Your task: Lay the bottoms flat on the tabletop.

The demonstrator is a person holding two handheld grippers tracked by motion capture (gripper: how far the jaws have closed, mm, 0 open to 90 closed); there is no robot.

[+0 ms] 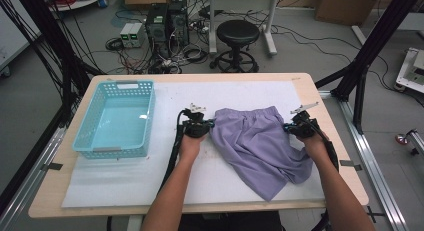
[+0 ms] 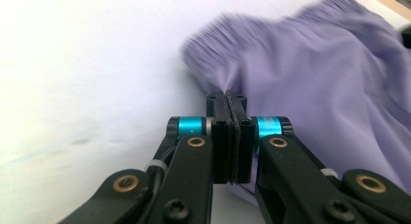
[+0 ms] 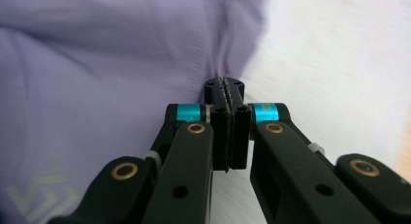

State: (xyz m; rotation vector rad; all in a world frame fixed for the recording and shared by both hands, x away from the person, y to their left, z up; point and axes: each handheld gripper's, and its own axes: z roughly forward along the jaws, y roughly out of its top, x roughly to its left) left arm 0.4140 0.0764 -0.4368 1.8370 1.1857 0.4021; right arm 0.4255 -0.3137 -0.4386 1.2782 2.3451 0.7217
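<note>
A pair of lilac shorts (image 1: 260, 141) lies crumpled on the white mat, its gathered waistband toward the far side. My left gripper (image 1: 209, 124) pinches the shorts' left edge; in the left gripper view its jaws (image 2: 227, 99) are pressed together on the lilac cloth (image 2: 310, 73). My right gripper (image 1: 289, 127) holds the right edge of the shorts; in the right gripper view its jaws (image 3: 224, 86) are closed on a fold of the cloth (image 3: 97, 64) near a stitched seam. Both forearms reach in from the near edge.
A turquoise plastic basket (image 1: 96, 141) stands on the left of the table, with nothing inside. The white mat (image 1: 150, 176) covers most of the wooden tabletop (image 1: 55, 191). Beyond the table are a black stool (image 1: 237, 33), computer towers and cables on the floor.
</note>
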